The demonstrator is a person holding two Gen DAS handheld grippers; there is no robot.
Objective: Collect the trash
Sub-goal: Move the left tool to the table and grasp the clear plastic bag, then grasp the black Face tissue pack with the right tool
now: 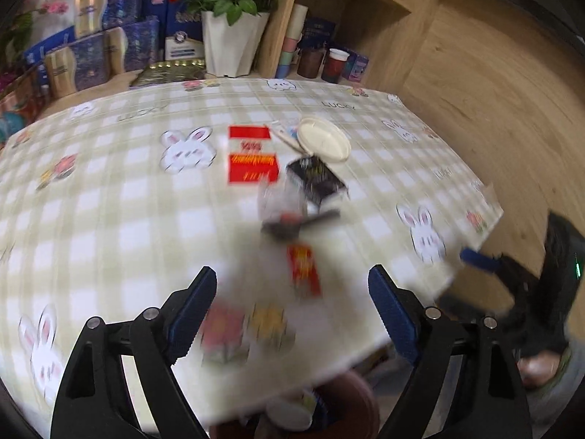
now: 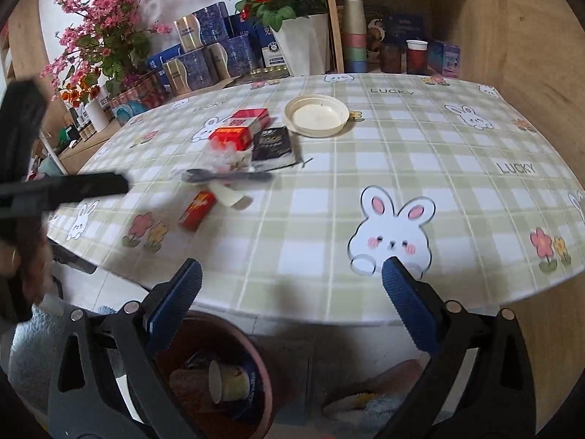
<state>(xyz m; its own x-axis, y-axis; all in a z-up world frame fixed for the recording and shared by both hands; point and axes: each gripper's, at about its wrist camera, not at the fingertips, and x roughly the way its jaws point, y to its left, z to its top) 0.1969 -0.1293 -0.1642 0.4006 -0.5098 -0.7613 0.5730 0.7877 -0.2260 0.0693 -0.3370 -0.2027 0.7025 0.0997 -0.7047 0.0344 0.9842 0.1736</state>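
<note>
Checked rabbit-print tablecloth (image 2: 365, 153) holds litter; brown bin (image 2: 256, 358) sits below.

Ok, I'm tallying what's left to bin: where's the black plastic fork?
In the right wrist view the black fork lies left of centre on the table, between the black packet and small red box.

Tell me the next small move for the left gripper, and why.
Probably bring the left gripper forward and down over the small red box, the piece of trash nearest the table's front edge. Its jaws stand open and empty, the box lies apart from the black spoon, and the bin under the table edge already holds a paper cup.
</note>
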